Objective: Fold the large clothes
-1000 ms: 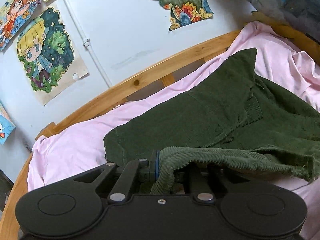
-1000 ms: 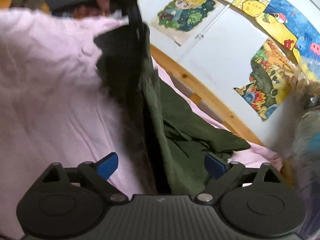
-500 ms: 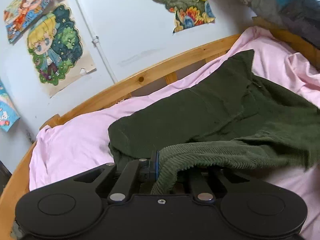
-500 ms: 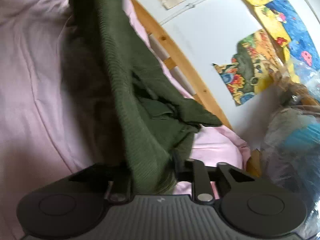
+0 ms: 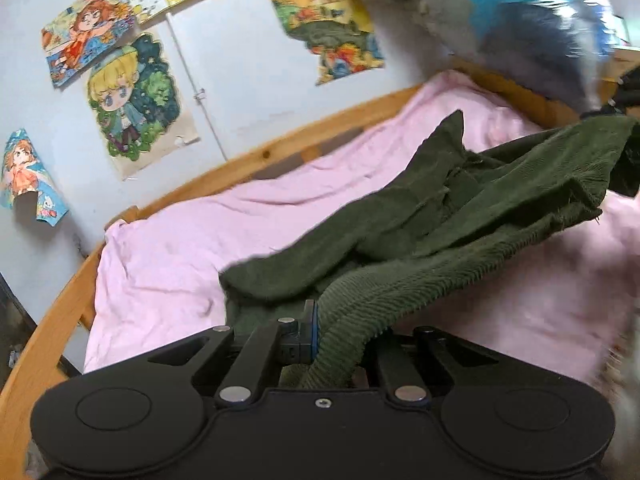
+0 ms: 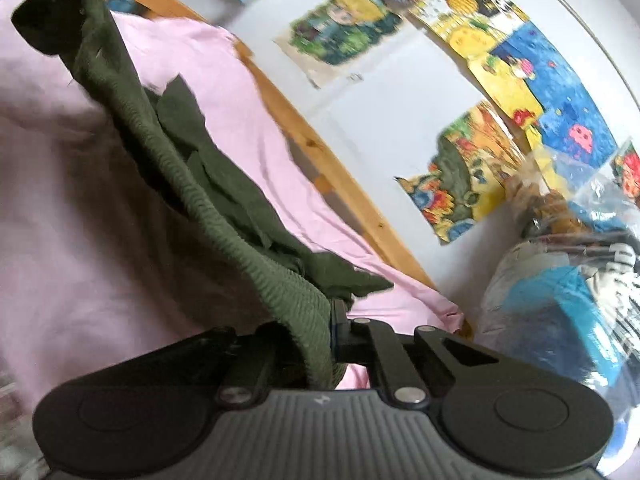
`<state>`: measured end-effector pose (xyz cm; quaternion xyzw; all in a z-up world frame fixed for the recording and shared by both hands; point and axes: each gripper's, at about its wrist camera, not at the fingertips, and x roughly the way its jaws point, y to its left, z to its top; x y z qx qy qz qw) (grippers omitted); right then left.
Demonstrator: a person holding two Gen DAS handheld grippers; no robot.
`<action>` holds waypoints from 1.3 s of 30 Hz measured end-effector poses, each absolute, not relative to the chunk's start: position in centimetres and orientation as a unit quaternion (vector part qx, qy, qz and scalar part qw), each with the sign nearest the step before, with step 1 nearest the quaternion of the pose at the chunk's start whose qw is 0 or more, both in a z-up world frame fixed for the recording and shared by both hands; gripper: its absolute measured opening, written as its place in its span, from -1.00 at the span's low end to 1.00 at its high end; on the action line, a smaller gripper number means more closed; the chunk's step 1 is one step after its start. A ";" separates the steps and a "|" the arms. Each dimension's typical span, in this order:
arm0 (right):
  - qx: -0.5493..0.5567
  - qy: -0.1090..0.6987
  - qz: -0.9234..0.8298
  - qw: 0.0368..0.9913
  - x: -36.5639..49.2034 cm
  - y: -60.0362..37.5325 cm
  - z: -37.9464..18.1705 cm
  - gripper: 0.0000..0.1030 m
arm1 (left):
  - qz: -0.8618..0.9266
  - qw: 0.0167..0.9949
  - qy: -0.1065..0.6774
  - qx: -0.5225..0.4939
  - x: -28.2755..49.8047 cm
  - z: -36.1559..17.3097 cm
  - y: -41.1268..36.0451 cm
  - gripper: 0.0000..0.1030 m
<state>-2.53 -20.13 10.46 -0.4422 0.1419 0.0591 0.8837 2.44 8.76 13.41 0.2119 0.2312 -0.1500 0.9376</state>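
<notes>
While both jaws pinch its ribbed hem, the green sweater [image 5: 460,216] stretches lengthwise between the left gripper [image 5: 320,336] and the right gripper [image 6: 324,336], sagging onto the pink bed sheet [image 5: 168,256].

Pink sheet [image 5: 168,256] bare leftward; wooden rail [image 5: 280,148], bagged pile [image 6: 560,280] block edges

1. A pale wall [image 5: 248,60] carries colourful cartoon posters [image 5: 136,100], some curling at the edges.
2. A wooden bed frame [image 5: 256,160] runs along it.
3. A pink sheet [image 5: 180,248] covers the bed.
4. Plastic-wrapped bundles [image 6: 560,288] sit at one end.
</notes>
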 end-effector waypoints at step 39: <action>-0.091 0.247 0.178 0.948 12.1 -28.4 8.8 0.99 | -0.194 0.912 0.359 -0.048 21.5 8.9 18.3 0.99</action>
